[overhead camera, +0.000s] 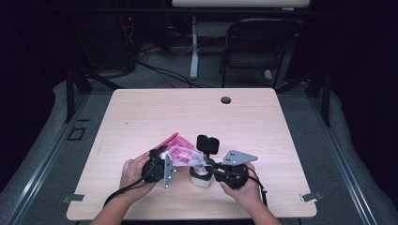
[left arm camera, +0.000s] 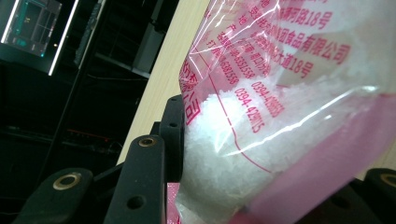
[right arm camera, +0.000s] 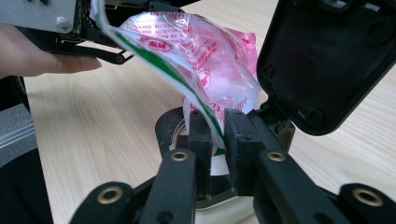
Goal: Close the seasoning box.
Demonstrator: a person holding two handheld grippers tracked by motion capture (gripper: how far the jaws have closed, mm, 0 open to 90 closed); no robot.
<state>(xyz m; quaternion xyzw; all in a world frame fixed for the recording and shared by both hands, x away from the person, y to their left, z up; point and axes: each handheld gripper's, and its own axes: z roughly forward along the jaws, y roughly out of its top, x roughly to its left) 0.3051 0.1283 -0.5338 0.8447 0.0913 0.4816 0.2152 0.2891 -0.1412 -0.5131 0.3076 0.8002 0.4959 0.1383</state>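
Pink-printed bag of white granules (overhead camera: pixel 180 153): being held above the table (overhead camera: pixel 141 112), clamped by the left gripper (overhead camera: pixel 162 165); its green-edged mouth lying between the right gripper's (right arm camera: pixel 215 140) jaws, over a lidded container (overhead camera: pixel 202 174).

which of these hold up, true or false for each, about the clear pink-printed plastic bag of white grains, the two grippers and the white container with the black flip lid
1. The clear pink-printed plastic bag of white grains is held up between the left gripper and the right gripper. True.
2. The white container with the black hinged lid has its lid shut. False: the lid stands open.
3. The right gripper's jaws straddle the bag's edge above the container. True.
4. The bag is empty. False: white grains fill its lower part.
5. The light wooden table has a round hole near its far edge. True.
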